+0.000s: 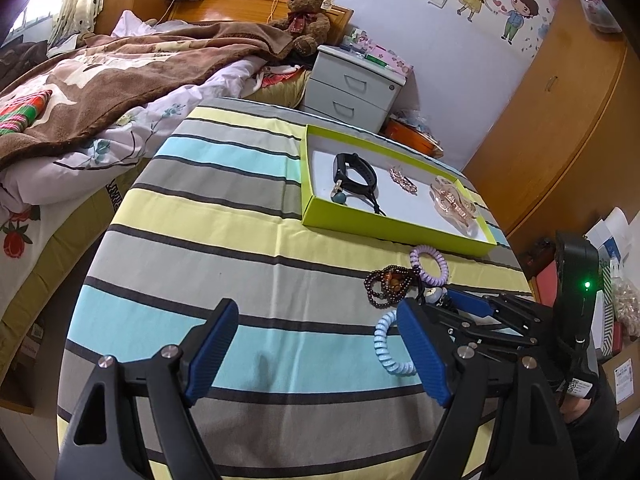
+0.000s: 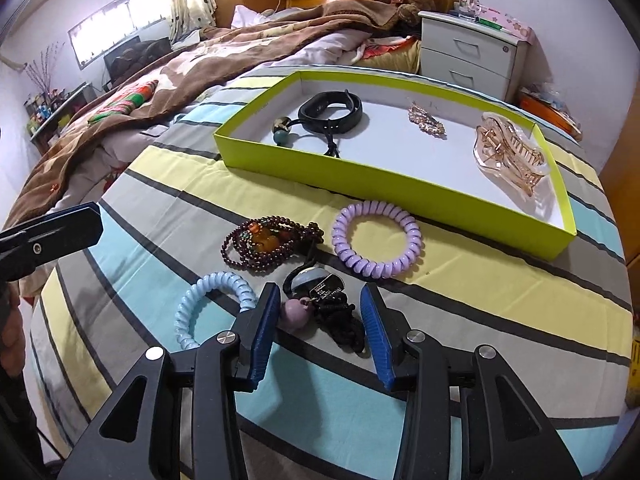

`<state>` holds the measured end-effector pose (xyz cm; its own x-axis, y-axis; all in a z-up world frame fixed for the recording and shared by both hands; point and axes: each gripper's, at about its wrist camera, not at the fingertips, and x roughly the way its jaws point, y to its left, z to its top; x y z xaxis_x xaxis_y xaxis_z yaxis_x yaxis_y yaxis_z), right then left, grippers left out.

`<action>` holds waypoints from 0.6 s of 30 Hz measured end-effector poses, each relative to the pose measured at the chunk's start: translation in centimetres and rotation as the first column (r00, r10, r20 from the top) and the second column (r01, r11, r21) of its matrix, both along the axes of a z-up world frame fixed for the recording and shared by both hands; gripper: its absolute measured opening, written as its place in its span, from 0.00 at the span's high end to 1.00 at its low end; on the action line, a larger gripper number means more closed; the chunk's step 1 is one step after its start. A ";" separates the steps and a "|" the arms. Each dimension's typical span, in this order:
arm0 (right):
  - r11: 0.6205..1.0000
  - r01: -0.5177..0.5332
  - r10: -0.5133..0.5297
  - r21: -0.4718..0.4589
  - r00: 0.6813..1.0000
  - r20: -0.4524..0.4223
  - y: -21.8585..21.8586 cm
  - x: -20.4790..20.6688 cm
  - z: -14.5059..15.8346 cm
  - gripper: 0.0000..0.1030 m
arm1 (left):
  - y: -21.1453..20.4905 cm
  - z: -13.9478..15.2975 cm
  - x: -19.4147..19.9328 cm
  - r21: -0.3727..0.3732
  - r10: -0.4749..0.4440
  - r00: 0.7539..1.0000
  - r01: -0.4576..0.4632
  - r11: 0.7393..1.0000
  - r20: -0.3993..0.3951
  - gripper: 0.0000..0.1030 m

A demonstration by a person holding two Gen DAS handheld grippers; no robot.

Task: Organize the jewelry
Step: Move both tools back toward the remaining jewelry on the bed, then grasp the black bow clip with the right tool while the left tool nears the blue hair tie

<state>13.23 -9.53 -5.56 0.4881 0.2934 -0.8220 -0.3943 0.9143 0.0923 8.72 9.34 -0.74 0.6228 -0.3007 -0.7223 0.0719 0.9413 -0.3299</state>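
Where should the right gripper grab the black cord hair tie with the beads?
Take the black cord hair tie at its knotted cord bunch, just behind the lilac bead and metal tag, coming down from above. It lies flat on the striped cloth, already between the right gripper pads; the round bead would likely slip.

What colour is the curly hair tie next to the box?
Purple hair tie; clearest in the right wrist view.

Both grippers are black plastic frames with silver screws and ribbed blue fingers (image 2: 262, 336) — the right gripper (image 1: 460, 300) shows a green light.
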 end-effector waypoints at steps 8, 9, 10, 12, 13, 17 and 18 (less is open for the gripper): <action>1.000 0.004 -0.004 -0.001 1.000 0.021 -0.3 -0.3 0.3 0.69 | -0.2 -0.1 0.1 0.006 -0.003 1.000 0.003 1.000 -0.007 0.20; 1.000 0.004 -0.004 0.002 1.000 0.023 -0.4 -0.3 0.3 0.69 | -0.2 -0.1 0.1 0.006 -0.004 1.000 0.004 1.000 -0.007 0.20; 1.000 0.001 -0.001 0.006 1.000 0.024 -0.5 -0.4 0.4 0.70 | -0.3 -0.1 0.1 0.008 -0.004 1.000 0.004 1.000 -0.007 0.20; 1.000 -0.001 0.001 0.011 1.000 0.027 -0.5 -0.5 0.4 0.71 | -0.3 -0.2 0.1 0.011 -0.004 1.000 0.004 1.000 -0.008 0.20; 1.000 -0.001 0.001 0.014 1.000 0.028 -0.5 -0.5 0.5 0.72 | -0.3 -0.2 0.1 0.011 -0.004 1.000 0.004 1.000 -0.008 0.20; 1.000 0.002 -0.003 0.029 0.999 0.036 -1.0 -0.7 0.7 0.79 | -0.7 -0.3 0.1 0.018 -0.008 1.000 0.009 1.000 -0.013 0.20; 0.999 0.002 -0.004 0.044 0.999 0.046 -1.2 -0.9 0.9 0.88 | -0.8 -0.4 0.2 0.018 -0.010 1.000 0.010 1.000 -0.015 0.20</action>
<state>12.38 -10.76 -4.62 0.5257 0.3274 -0.7852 -0.3963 0.9110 0.1145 8.87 8.53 -1.11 0.6086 -0.2936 -0.7372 0.0768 0.9465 -0.3135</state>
